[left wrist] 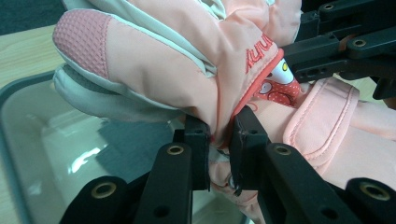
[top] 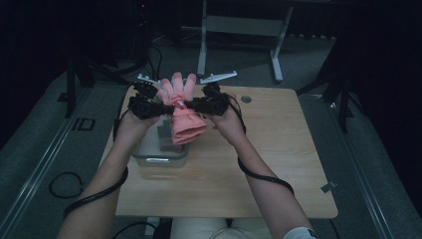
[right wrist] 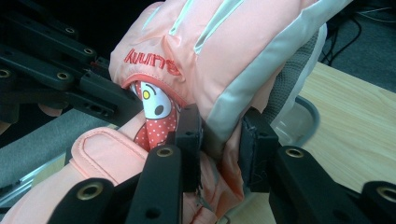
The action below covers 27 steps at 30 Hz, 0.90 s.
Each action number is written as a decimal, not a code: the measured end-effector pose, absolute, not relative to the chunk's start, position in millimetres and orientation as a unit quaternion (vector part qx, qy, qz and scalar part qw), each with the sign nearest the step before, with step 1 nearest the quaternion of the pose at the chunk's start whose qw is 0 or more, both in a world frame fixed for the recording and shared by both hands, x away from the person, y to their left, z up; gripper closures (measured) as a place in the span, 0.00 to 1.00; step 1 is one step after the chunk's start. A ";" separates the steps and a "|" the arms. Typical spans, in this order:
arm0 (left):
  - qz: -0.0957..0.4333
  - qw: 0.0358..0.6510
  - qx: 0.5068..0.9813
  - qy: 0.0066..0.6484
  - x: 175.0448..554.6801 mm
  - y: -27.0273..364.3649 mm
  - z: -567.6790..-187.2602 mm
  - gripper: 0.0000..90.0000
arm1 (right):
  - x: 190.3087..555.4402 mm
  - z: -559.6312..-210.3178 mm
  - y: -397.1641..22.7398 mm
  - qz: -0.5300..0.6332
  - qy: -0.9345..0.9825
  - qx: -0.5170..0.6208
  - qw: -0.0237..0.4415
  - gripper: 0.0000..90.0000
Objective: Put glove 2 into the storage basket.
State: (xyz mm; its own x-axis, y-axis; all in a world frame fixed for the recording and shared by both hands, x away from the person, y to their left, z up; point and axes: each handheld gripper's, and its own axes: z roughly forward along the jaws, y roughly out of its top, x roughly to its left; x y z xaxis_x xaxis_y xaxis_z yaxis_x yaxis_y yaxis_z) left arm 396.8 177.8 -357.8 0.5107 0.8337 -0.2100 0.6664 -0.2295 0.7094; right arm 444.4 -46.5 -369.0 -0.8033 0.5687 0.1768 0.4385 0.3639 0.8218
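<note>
Upper centre of the high view, above the wooden desk (top: 278, 149) and a clear container (top: 160, 152), hangs a pink glove (top: 185, 117). The left gripper (left wrist: 219, 140) and right gripper (right wrist: 219, 140) each pinch its edge, jaws nearly closed.

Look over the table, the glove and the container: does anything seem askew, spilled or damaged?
Nothing stands out. The left gripper and right gripper each pinch the pink glove, held above the clear container on the wooden table. No spill or tear shows.
</note>
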 end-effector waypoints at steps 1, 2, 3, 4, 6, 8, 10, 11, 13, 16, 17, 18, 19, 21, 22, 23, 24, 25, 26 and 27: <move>0.108 0.392 0.774 0.485 396.2 181.9 -359.1 0.87 | 445.3 -368.7 -41.9 0.472 0.825 0.303 0.069 0.80; 0.107 0.393 0.772 0.488 395.7 186.0 -360.8 0.87 | 446.1 -368.6 -37.3 0.470 0.827 0.300 0.069 0.80; 0.109 0.395 0.769 0.492 395.1 189.4 -362.9 0.87 | 446.9 -368.9 -32.7 0.467 0.830 0.298 0.069 0.80; 0.111 0.395 0.766 0.495 394.5 192.7 -364.9 0.87 | 447.6 -369.4 -28.1 0.464 0.832 0.296 0.070 0.80; 0.111 0.396 0.761 0.502 394.0 199.6 -368.7 0.87 | 448.9 -371.5 -19.1 0.461 0.835 0.292 0.072 0.80; 0.108 0.396 0.758 0.508 394.0 206.3 -372.8 0.87 | 450.8 -374.0 -11.2 0.456 0.838 0.290 0.068 0.80; 0.107 0.396 0.754 0.513 394.4 212.4 -377.3 0.87 | 453.3 -377.2 -3.8 0.452 0.842 0.287 0.065 0.80; 0.107 0.396 0.754 0.513 394.4 212.4 -377.3 0.87 | 453.3 -377.2 -3.8 0.452 0.842 0.287 0.065 0.80; 0.104 0.400 0.747 0.521 395.2 218.5 -383.6 0.87 | 456.8 -380.4 3.7 0.445 0.847 0.284 0.060 0.80; 0.099 0.400 0.741 0.530 396.6 224.8 -392.7 0.87 | 460.3 -385.7 12.8 0.433 0.854 0.281 0.060 0.80; 0.099 0.400 0.741 0.530 396.6 224.8 -392.7 0.87 | 460.3 -385.7 12.8 0.433 0.854 0.281 0.060 0.80; 0.094 0.400 0.738 0.535 398.6 227.7 -399.7 0.87 | 461.5 -387.6 15.4 0.430 0.856 0.282 0.058 0.80; 0.094 0.401 0.736 0.537 399.0 228.4 -402.5 0.87 | 463.6 -392.6 20.1 0.422 0.859 0.284 0.058 0.80; 0.089 0.401 0.735 0.539 400.9 230.5 -408.4 0.87 | 465.5 -398.0 22.2 0.418 0.861 0.284 0.055 0.80; 0.083 0.402 0.733 0.542 402.2 231.4 -411.8 0.87 | 466.6 -400.7 22.9 0.417 0.861 0.285 0.054 0.80; 0.083 0.402 0.733 0.542 402.2 231.4 -411.8 0.87 | 466.6 -400.7 22.9 0.417 0.861 0.285 0.054 0.80; 0.083 0.400 0.733 0.544 404.0 231.1 -416.9 0.87 | 467.7 -403.2 23.6 0.414 0.863 0.286 0.053 0.80; 0.080 0.400 0.732 0.546 404.8 231.3 -419.2 0.87 | 469.9 -407.9 24.8 0.410 0.864 0.287 0.051 0.80; 0.079 0.398 0.732 0.547 405.9 231.4 -422.1 0.87 | 470.6 -409.9 25.1 0.408 0.865 0.289 0.051 0.80; 0.078 0.395 0.733 0.548 406.8 231.6 -424.8 0.87 | 471.6 -412.7 25.7 0.405 0.865 0.290 0.050 0.80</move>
State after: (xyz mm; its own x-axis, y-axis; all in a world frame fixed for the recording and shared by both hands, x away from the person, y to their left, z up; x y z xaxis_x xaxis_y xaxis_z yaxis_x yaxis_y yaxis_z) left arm 406.8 231.6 -424.8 0.3881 0.8650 -0.3181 0.7415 -0.0881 0.6651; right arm 471.6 25.7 -412.7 -0.8270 0.5421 0.1492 0.4616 0.5031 0.7307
